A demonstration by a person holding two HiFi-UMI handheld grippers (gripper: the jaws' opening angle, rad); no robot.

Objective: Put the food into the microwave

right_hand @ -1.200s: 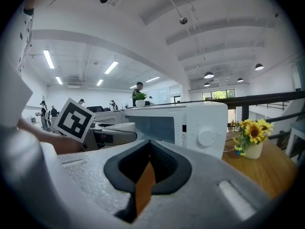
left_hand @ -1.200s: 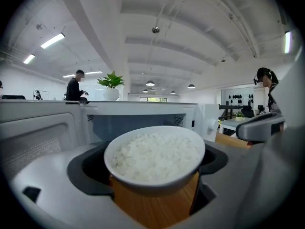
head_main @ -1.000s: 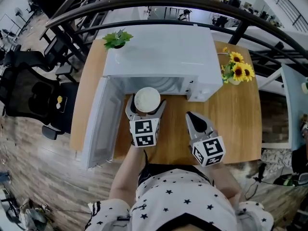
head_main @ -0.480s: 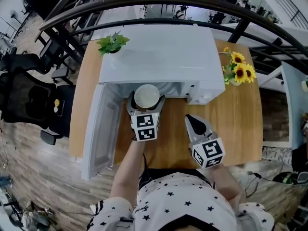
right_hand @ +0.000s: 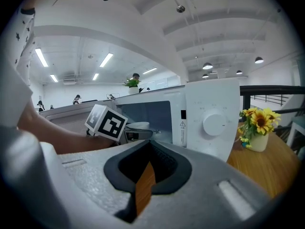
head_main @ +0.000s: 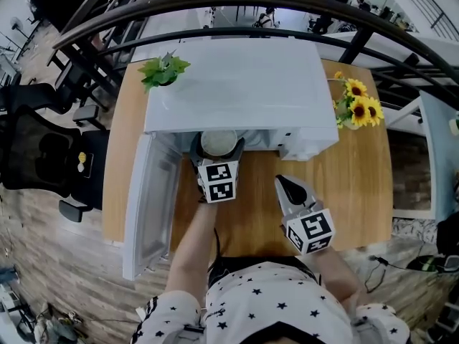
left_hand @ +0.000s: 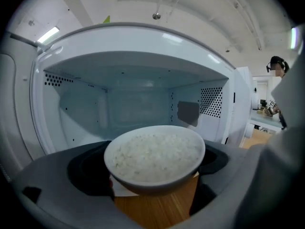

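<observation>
Microwave (head_main: 237, 84) first: large white box at the far side of the wooden table (head_main: 358, 185), door (head_main: 147, 199) swung wide to the left, cavity bare in the left gripper view. Control dial (right_hand: 214, 124) on the right-hand panel, facing the person. Sunflowers (head_main: 356, 106) in a small vase just right of the oven; potted plant (head_main: 165, 69) at its back left corner.

Bowl of rice (left_hand: 155, 156) next: white, heaped, upright, clamped by its sides between the jaws of the left gripper (head_main: 217, 149), spread wide to fit it. Held right at the mouth of the cavity, far rim tucked under the oven's top edge in the head view, yet with table wood showing beneath it in the left gripper view, so seemingly not over the oven floor.

Right gripper (head_main: 287, 185) smallest in play: low over the table, right of the left one and well short of the oven, jaws drawn to a thin slit with nothing between, only a sliver of wood visible through the gap.

Step in hand, by the look of it: the insertion itself, partway through. Next move probably: carry the bowl level and deeper, clear of the sill, set it down centrally, spread the jaws, back out straight without catching the rim. Then the door, likely a job for either gripper.
</observation>
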